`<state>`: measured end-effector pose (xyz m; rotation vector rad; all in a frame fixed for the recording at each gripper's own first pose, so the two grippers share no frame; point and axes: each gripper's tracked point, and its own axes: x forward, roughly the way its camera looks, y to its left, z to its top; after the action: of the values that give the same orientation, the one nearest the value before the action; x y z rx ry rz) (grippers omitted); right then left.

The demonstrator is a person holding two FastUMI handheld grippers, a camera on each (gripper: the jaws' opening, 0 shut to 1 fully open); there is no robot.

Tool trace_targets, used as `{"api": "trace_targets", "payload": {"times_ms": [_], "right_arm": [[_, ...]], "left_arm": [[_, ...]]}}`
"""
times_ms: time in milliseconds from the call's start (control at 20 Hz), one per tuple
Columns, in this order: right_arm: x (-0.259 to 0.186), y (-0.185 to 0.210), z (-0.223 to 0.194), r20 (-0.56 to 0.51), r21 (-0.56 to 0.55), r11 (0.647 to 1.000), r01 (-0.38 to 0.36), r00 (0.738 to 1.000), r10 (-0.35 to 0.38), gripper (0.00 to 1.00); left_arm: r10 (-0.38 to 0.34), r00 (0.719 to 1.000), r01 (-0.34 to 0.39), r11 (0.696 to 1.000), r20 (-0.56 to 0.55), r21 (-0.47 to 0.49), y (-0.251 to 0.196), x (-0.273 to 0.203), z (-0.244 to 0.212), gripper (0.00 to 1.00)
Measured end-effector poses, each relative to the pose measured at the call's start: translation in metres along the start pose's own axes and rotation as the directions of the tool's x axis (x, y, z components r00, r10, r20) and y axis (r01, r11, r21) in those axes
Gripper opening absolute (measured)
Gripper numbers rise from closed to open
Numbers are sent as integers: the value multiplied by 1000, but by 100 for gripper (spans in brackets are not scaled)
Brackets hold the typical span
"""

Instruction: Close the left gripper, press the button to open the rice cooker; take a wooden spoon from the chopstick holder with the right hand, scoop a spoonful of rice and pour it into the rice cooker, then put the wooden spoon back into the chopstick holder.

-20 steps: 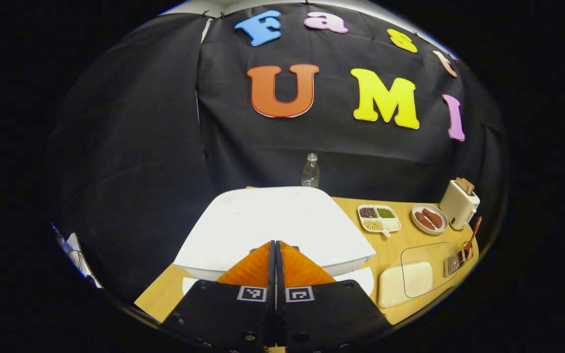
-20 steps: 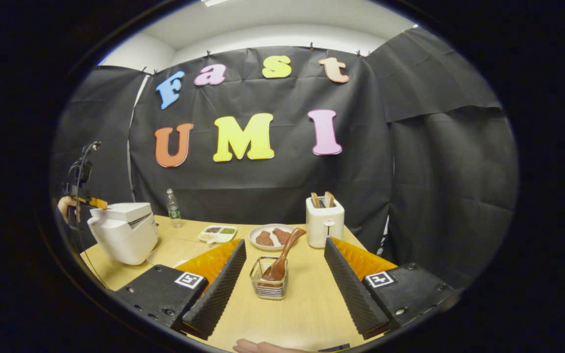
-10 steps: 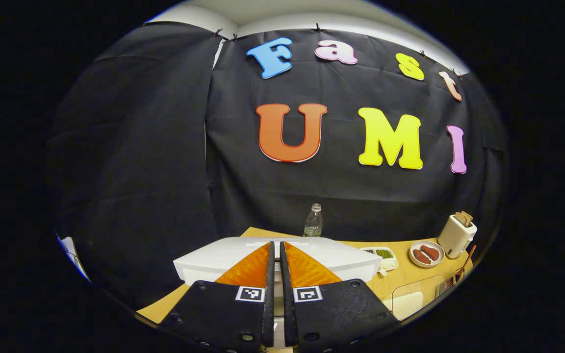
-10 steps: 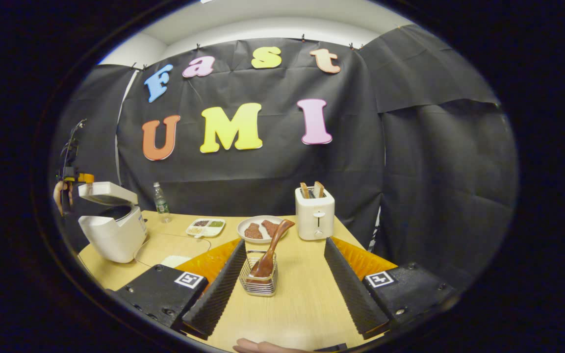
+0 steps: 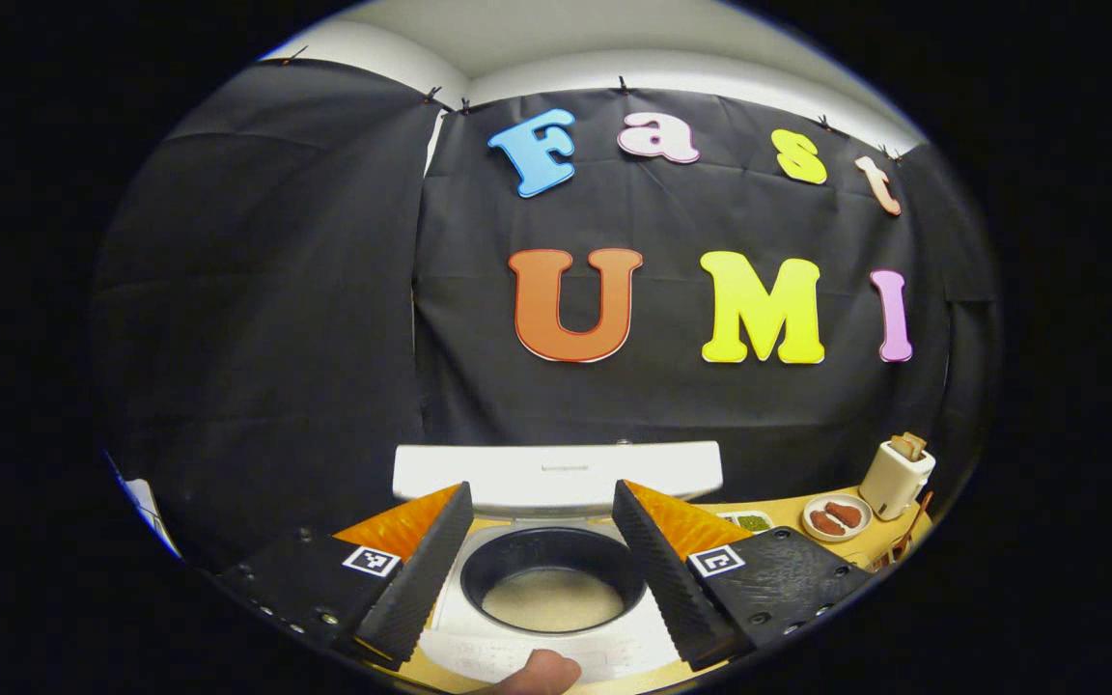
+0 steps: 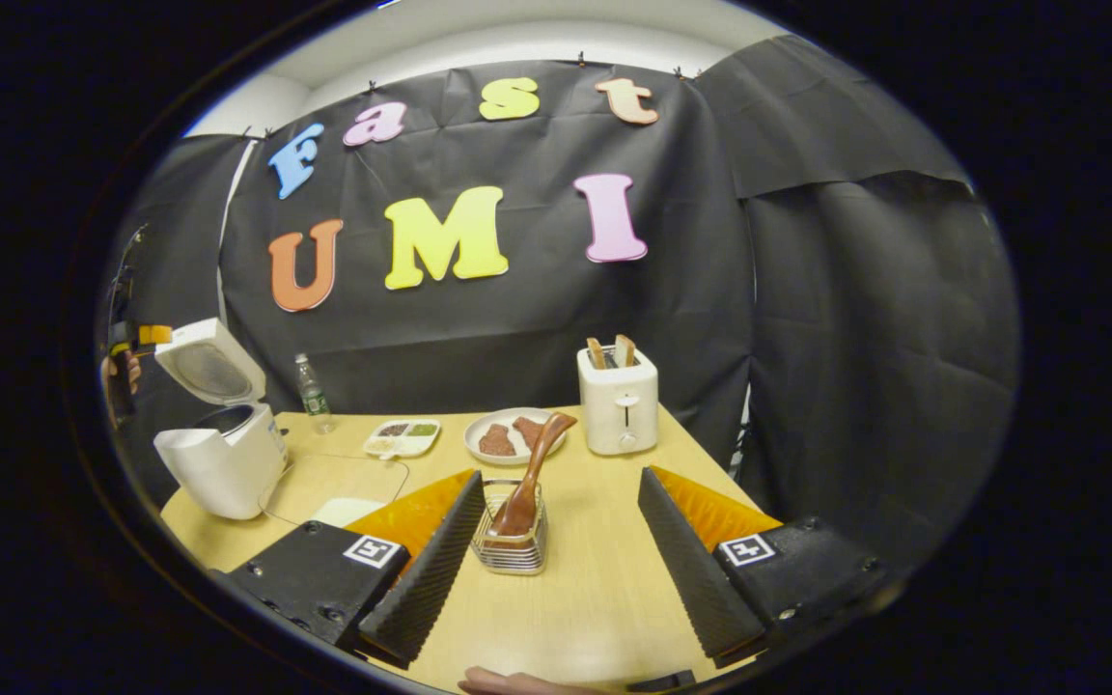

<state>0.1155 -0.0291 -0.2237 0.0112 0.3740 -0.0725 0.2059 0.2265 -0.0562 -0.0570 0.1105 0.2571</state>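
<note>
Cooker lid (image 5: pixel 557 475) up, prob. beyond left tool (image 5: pixel 542 526).

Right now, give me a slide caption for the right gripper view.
Open hand-held gripper approaches the wooden spoon in its wire holder; rice cooker lid up.

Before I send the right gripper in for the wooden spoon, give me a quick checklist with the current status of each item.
1. Rice cooker lid up: ok, it stands open with the inner pot exposed.
2. Left gripper off the cooker: ok, fingers spread, hovering above the pot and touching nothing.
3. Right gripper open: ok, jaws wide apart, nothing between them.
4. Wooden spoon reachable: ok, it leans in the chopstick holder with its handle tilted up and right.
5. Spoon lined up between the fingers: not ok, the holder sits close to the left finger.
6. Rice container ready: cannot tell, mostly hidden behind the right gripper.
</note>
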Motion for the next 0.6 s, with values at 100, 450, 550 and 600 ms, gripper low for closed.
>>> {"api": "trace_targets", "payload": {"times_ms": [100,450,550,600], "right_arm": [[1,3,-1,1,1,1000,-3,1000,3,100],[24,6,-7,9,30,999,-22,1000,21,100],[38,4,-10,7,22,1000,-22,1000,22,100],[45,6,-10,14,19,999,-33,999,32,100]], "left_arm": [[-15,1000,14,1000,26,15,-1,-20,7,93],[-49,996,49,999,68,12,-10,-95,4,93],[-59,995,57,998,79,23,-13,-117,-3,93],[-64,993,62,998,96,28,-13,-127,-4,93]]}}
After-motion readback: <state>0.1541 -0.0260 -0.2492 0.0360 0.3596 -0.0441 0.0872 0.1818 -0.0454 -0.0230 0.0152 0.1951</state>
